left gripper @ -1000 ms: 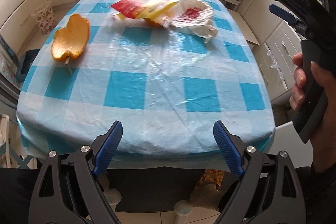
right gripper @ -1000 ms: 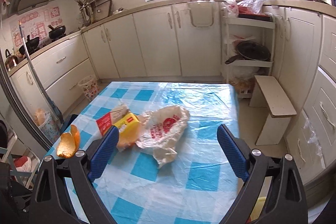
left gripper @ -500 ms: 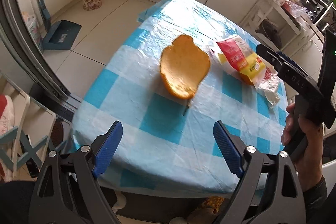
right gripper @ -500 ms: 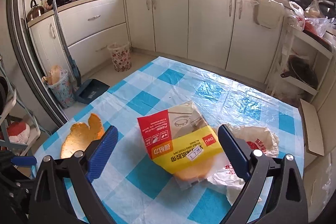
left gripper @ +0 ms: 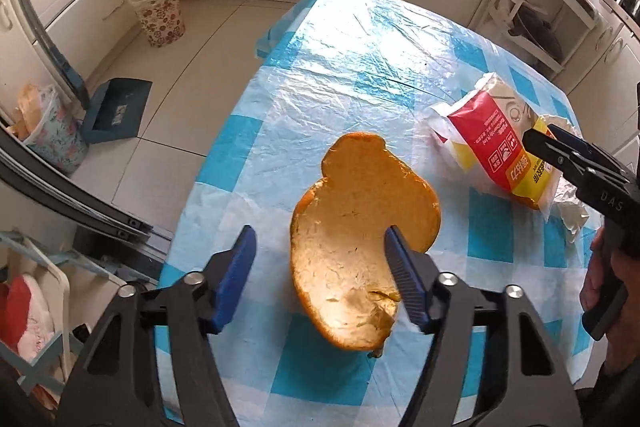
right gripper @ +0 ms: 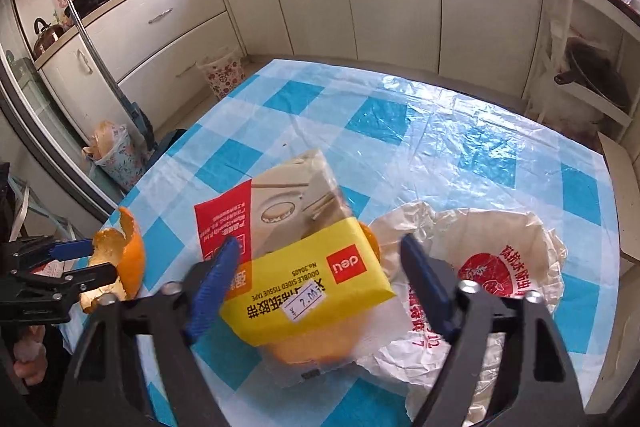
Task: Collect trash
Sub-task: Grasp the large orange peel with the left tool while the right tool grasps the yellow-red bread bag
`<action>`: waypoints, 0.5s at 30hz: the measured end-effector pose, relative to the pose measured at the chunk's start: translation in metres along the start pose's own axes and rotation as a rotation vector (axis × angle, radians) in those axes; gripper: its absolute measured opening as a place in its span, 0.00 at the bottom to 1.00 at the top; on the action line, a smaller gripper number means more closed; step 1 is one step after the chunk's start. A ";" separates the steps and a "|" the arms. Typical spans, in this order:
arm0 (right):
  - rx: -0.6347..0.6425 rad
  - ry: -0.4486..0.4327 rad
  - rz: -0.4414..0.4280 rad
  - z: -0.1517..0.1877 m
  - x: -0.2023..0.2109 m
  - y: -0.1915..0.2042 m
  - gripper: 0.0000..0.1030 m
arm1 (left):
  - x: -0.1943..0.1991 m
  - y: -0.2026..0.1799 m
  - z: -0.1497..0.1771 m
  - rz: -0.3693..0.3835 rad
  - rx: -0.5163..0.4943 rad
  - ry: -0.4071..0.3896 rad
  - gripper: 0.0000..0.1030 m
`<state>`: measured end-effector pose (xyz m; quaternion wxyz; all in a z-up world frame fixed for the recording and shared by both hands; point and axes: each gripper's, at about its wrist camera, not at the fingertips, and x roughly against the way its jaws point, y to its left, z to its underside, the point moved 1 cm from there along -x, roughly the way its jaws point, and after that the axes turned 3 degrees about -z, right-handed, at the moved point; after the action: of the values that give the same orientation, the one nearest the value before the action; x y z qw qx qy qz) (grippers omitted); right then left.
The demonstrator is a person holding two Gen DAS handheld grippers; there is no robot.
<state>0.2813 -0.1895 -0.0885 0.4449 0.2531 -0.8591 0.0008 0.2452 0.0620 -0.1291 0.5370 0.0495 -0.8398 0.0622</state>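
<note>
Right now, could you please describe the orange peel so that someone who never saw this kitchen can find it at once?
Look at the table with the blue-and-white checked cloth. At its near end lies the orange peel, a big curved piece with its pale inside facing up, between the closing fingers of the left gripper. Unlike the red-and-yellow packet farther along, it is plain, unprinted fruit skin.

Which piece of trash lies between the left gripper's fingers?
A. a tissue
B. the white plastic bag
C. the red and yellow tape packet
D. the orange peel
D: the left wrist view shows the orange peel between the closing fingers of the left gripper, while the tape packet sits in front of the right gripper.
</note>
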 end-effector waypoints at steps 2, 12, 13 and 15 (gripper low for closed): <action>0.000 -0.006 -0.022 0.001 0.006 0.001 0.37 | -0.006 -0.003 0.000 0.012 -0.002 0.017 0.27; -0.063 -0.086 -0.160 0.004 0.051 -0.002 0.02 | 0.017 0.003 0.008 0.166 0.038 -0.035 0.06; -0.063 -0.092 -0.168 0.005 0.055 0.000 0.02 | 0.020 0.002 0.010 0.171 0.033 -0.041 0.06; -0.057 -0.100 -0.193 0.007 0.062 0.004 0.02 | 0.025 -0.001 0.013 0.180 0.022 -0.049 0.06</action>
<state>0.2447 -0.2144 -0.0443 0.4065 0.3218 -0.8515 -0.0790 0.2229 0.0586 -0.1121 0.5079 -0.0186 -0.8531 0.1181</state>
